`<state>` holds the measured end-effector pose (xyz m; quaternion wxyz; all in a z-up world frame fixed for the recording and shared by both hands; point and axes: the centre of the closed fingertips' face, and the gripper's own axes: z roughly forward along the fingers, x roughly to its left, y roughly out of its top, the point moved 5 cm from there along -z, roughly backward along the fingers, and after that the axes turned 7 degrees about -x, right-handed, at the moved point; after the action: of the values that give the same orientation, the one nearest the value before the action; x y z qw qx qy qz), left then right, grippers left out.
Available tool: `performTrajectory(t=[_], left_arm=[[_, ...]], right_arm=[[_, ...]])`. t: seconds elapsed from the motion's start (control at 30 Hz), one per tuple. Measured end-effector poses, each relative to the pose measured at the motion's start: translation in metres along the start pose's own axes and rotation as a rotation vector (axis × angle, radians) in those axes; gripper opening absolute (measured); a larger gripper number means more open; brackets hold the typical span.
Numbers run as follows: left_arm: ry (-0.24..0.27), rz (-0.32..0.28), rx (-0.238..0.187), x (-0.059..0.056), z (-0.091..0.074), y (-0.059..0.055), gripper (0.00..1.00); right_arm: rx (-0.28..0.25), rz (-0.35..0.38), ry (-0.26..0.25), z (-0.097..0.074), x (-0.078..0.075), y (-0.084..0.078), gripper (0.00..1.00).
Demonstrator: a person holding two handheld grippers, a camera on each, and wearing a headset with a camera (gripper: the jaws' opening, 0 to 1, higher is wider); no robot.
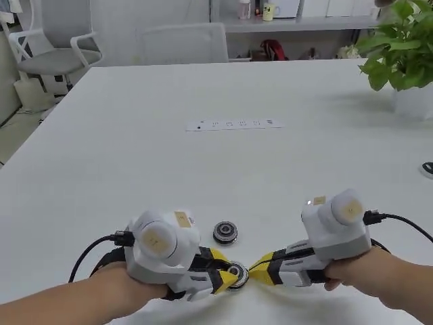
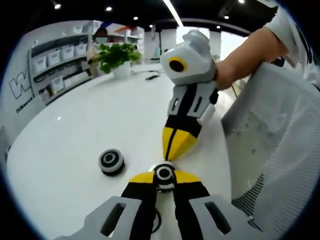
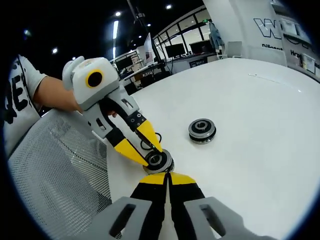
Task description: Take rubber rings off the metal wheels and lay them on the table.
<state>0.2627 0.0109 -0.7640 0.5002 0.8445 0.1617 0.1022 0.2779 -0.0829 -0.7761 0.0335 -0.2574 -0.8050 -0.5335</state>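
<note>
White table [image 1: 203, 169]: left hand-held gripper [image 1: 230, 277] clamps a metal wheel [image 2: 164, 173]; right hand-held gripper [image 3: 168, 176], jaws together, touches it.

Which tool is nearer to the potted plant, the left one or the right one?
Right. The right tool lies on the same side of the table as the plant, though well short of it; the left tool is farther off.
</note>
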Motion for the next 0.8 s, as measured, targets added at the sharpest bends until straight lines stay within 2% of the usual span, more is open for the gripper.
performTrajectory(t=[0.33,0.8], left_arm=[[0.009,0.015,0.011,-0.001,0.000,0.000,0.12],[0.016,0.018,0.023,-0.001,0.001,0.001,0.12]], right_arm=[[-0.038,0.073,0.003,0.001,0.004,0.006,0.00],[-0.035,0.056,0.039,0.004,0.011,0.009,0.00]])
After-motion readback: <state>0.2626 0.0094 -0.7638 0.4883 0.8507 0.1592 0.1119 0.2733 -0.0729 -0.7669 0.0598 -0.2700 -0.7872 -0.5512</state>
